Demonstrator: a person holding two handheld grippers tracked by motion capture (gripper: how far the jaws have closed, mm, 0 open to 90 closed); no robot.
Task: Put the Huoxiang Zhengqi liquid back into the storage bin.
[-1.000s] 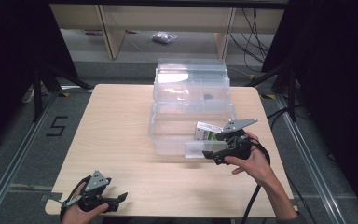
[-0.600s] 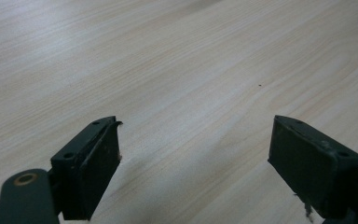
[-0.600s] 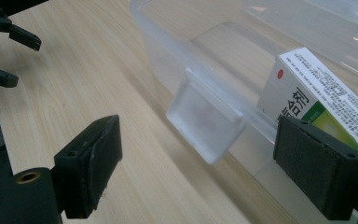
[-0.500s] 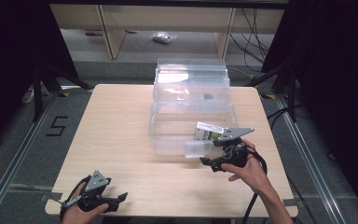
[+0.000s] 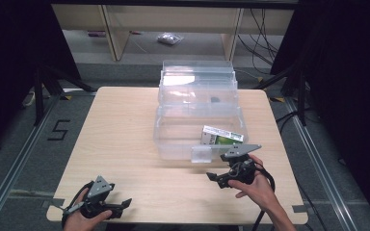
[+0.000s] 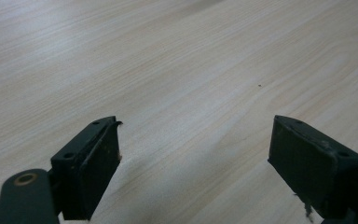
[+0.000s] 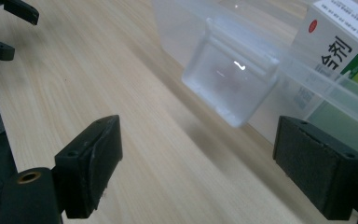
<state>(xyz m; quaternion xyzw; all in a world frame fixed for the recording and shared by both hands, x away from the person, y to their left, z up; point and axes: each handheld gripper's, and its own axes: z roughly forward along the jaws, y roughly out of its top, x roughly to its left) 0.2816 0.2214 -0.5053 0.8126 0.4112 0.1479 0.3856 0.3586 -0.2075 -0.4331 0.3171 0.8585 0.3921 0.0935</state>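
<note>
Clear plastic box (image 5: 197, 130) standing open at the middle of the worktop (image 5: 120, 139), its lid (image 5: 197, 79) thrown back on the far side and a white-and-green carton (image 5: 221, 135) lying inside against the near right wall. The right claw (image 5: 215, 178) sits on the worktop just in front of the box, jaws spread wide and holding nothing; along its jaws, the box's front latch tab (image 7: 230, 88) hangs just ahead, with the carton (image 7: 340, 42) behind the clear wall. The left claw (image 5: 123, 204) rests at the near left edge, well apart from the box, equally wide open and empty over bare wood (image 6: 177, 84).

Likely hazards: a push on the latch tab could slide the light, unsteadied box across the worktop, since the left claw is too far off to brace it; a shallow grip on the smooth tab may slip; the carton, standing tilted, could foul the lid if it is closed.
</note>
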